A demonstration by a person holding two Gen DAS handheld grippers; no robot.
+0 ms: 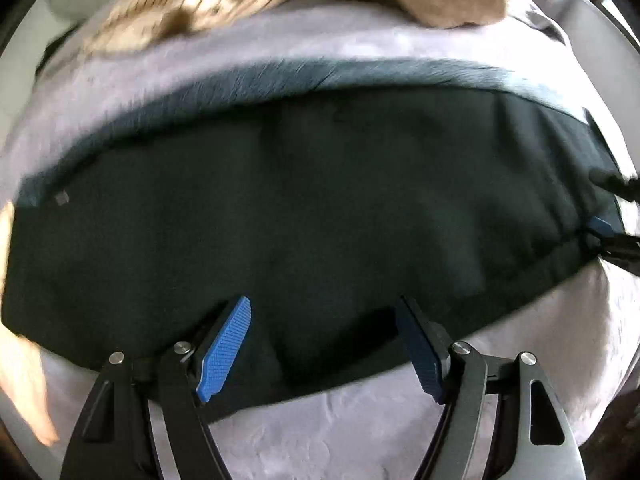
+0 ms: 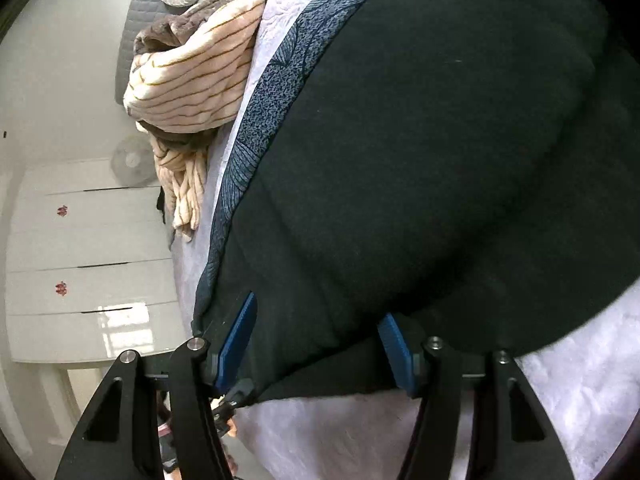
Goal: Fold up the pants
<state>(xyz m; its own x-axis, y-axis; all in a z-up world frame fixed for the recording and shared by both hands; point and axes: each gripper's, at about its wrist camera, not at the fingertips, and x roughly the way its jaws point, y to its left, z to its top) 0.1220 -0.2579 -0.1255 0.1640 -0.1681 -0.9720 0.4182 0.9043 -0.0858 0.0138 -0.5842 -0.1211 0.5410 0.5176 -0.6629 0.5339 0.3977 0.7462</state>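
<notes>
Found the left gripper (image 1: 323,304) and right gripper (image 2: 319,307) both half open, pinching nothing, astride the near edge of the dark pants (image 1: 320,200) spread flat on the bedspread (image 1: 340,432); judged folding barely begun

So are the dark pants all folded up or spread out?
Partly folded, it seems: the dark pants lie as one broad flat panel on the pale bedspread, no separate legs visible.

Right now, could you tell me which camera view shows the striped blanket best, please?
The right wrist view: the striped blanket is sharp there, bunched beside the dark pants. The left wrist view shows only a blurred strip at its top edge.
</notes>
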